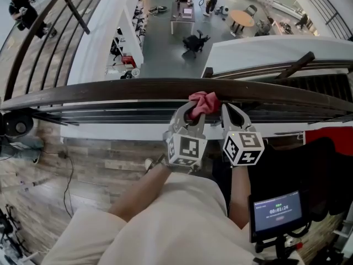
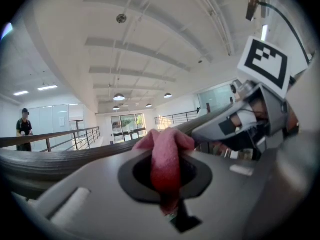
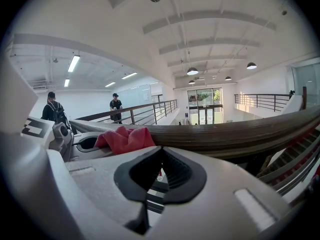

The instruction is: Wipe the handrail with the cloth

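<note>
Atrium (image 1: 165,43) below handrail (image 1: 110,88), cloth (image 1: 204,102) apparently touching it — left gripper (image 1: 193,112) pinching

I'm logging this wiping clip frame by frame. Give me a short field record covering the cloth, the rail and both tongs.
cloth: crumpled pink-red fabric cloth, bunched against the near edge of the rail
rail: dark curved wooden handrail, running across the head view
left tongs: shut on the cloth
right tongs: shut, nothing between them, just right of the cloth
right tongs contact with rail: cannot tell
</note>
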Action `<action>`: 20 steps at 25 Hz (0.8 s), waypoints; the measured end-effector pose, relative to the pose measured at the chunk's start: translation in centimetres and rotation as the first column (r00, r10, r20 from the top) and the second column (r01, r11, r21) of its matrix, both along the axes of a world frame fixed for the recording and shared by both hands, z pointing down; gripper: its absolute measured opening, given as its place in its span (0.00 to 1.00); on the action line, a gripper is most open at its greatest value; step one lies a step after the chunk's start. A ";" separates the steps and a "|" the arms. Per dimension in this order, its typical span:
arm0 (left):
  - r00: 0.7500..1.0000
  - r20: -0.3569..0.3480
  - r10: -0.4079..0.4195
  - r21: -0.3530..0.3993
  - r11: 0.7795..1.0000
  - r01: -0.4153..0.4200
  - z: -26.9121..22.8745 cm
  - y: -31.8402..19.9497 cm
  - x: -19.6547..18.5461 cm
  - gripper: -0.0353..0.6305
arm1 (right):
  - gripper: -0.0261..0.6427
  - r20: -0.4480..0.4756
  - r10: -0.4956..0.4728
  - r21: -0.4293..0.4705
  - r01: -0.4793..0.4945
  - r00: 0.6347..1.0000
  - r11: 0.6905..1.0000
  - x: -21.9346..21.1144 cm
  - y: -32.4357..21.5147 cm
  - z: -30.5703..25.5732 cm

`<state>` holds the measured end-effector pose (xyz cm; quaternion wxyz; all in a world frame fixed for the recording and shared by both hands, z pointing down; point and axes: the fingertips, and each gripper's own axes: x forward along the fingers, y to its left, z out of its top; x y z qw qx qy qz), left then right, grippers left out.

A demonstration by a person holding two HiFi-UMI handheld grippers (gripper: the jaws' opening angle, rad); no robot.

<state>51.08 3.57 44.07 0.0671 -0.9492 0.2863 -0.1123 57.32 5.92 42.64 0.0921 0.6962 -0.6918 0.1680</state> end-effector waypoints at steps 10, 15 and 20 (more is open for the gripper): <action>1.000 0.000 -0.007 0.008 1.000 0.007 1.1 -0.6 -3.3 0.09 | 0.04 -0.001 -0.011 0.004 0.011 1.000 1.000 -3.3 -0.7 1.1; 1.000 -0.015 -0.017 0.000 1.000 0.017 0.8 -0.7 -3.6 0.09 | 0.04 -0.009 -0.022 -0.001 0.022 1.000 1.000 -3.7 -0.9 0.9; 0.999 -0.026 -0.037 -0.001 0.999 0.037 0.6 -1.3 -4.9 0.09 | 0.04 -0.013 -0.034 -0.006 0.034 0.999 0.999 -4.6 -1.3 0.7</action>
